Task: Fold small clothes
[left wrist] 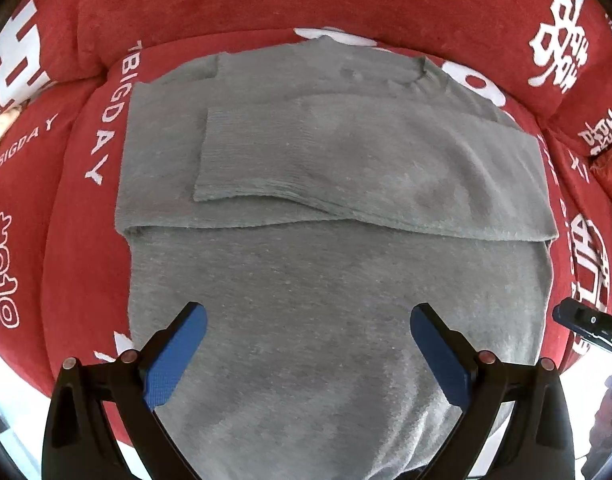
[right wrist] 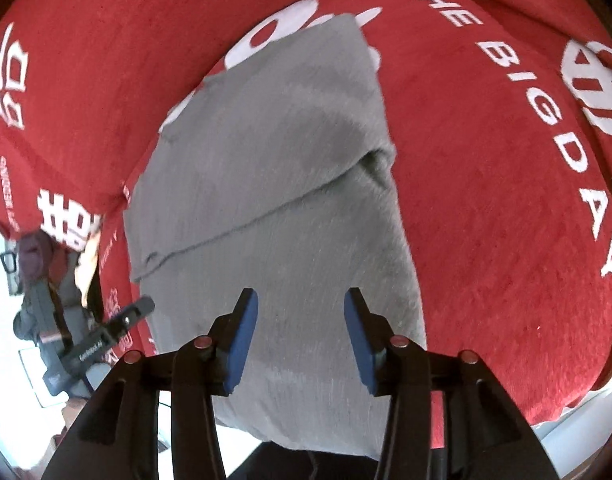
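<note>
Since the grey sweater (left wrist: 333, 264) lies flat on the red sofa cushion (left wrist: 78, 240) with sleeves folded in, left gripper (left wrist: 307, 344) and right gripper (right wrist: 302, 336), both released, should pinch the 6 o'clock hem corners evenly and carry them toward 12.

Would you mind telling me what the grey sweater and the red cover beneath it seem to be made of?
Grey sweater: likely a soft knit, matte and slightly fuzzy, with fine ribbing on the folded sleeve's cuff. Red cover: probably a plush, towel-like fabric, matte with a short nap; its white lettering looks woven or printed.

Cushions (left wrist: 234, 4) wall sweater's (left wrist: 329, 280) far side, seemingly.
</note>
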A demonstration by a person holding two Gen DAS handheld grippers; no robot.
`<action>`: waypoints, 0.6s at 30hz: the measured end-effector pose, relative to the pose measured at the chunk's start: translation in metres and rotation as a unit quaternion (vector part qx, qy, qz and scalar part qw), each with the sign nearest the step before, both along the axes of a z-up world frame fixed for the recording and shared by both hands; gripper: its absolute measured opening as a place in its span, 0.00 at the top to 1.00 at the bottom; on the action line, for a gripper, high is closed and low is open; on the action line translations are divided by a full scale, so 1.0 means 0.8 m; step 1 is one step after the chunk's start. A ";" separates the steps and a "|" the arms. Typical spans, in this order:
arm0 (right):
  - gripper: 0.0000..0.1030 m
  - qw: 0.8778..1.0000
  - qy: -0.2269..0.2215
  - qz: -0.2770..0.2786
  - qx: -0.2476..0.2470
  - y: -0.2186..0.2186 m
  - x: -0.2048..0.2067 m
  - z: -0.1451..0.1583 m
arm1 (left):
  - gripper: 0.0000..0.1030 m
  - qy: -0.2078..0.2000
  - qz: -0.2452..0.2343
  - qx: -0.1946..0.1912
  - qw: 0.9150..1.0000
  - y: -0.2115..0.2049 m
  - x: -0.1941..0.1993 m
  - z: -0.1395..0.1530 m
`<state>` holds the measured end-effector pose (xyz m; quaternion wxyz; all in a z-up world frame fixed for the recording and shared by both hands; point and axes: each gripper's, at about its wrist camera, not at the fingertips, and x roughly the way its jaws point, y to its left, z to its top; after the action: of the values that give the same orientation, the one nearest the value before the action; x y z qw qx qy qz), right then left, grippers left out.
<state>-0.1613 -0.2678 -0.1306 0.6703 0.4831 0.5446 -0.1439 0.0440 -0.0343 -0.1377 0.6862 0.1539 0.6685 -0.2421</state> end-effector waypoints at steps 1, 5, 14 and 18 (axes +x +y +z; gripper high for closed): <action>0.53 1.000 -0.003 0.007 0.001 0.002 -0.001 0.000 | 0.01 0.001 -0.002 0.004 1.000 -0.001 -0.005 0.001; 0.52 0.999 -0.019 0.033 -0.008 0.005 -0.002 0.002 | 0.01 0.000 -0.011 0.020 1.000 -0.006 -0.023 0.000; 0.49 0.997 -0.014 0.082 0.001 -0.006 -0.013 -0.010 | 0.01 0.016 0.032 0.026 0.999 -0.006 -0.061 -0.004; 0.49 0.993 -0.020 0.113 0.009 -0.005 -0.019 -0.018 | 0.01 0.019 0.065 0.027 0.997 0.012 -0.080 -0.001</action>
<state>-0.1765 -0.2717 -0.1450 0.6890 0.4269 0.5834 -0.0526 -0.0197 -0.0243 -0.1386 0.6831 0.1235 0.6964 -0.1819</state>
